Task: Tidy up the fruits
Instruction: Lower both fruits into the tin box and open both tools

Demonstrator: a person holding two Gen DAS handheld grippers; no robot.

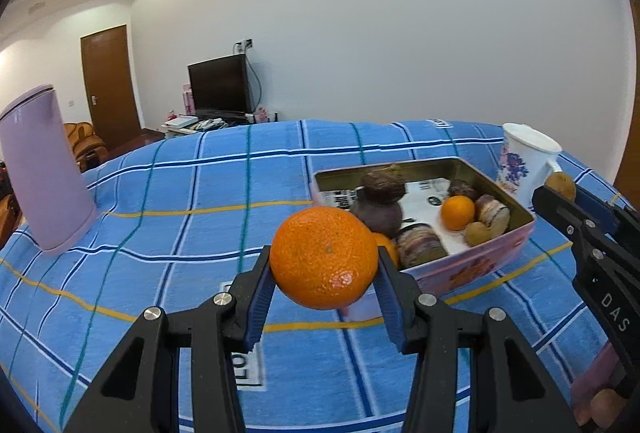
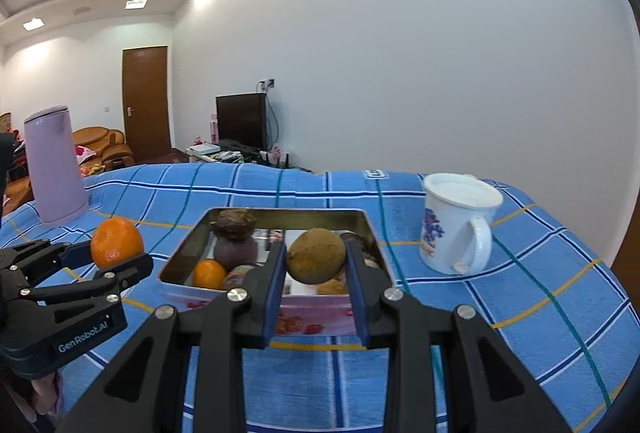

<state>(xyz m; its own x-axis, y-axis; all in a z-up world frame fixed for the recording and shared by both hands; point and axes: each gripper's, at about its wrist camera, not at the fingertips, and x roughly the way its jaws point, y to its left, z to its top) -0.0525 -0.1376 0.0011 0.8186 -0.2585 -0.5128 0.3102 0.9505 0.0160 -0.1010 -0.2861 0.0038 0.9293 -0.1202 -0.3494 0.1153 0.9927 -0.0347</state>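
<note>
My left gripper [image 1: 325,267] is shut on a big orange [image 1: 324,257], held above the blue checked cloth just left of a pink tin box [image 1: 472,265]. From the right wrist view the same orange [image 2: 116,242] shows at the left, in the left gripper [image 2: 116,253]. My right gripper [image 2: 316,261] is shut on a brownish round fruit [image 2: 316,255], held over the near edge of the tin box [image 2: 180,265]. The tin holds a small orange [image 1: 457,212], dark purple fruits [image 1: 378,209] and other brown pieces. In the left wrist view, the right gripper's fingers [image 1: 560,207] show at the right edge with the brown fruit [image 1: 561,184].
A white flowered mug [image 2: 456,229] stands right of the tin. A tall lilac canister [image 1: 44,169] stands at the table's far left. The blue checked cloth [image 1: 180,233] covers the whole table. Behind are a television, a door and a sofa.
</note>
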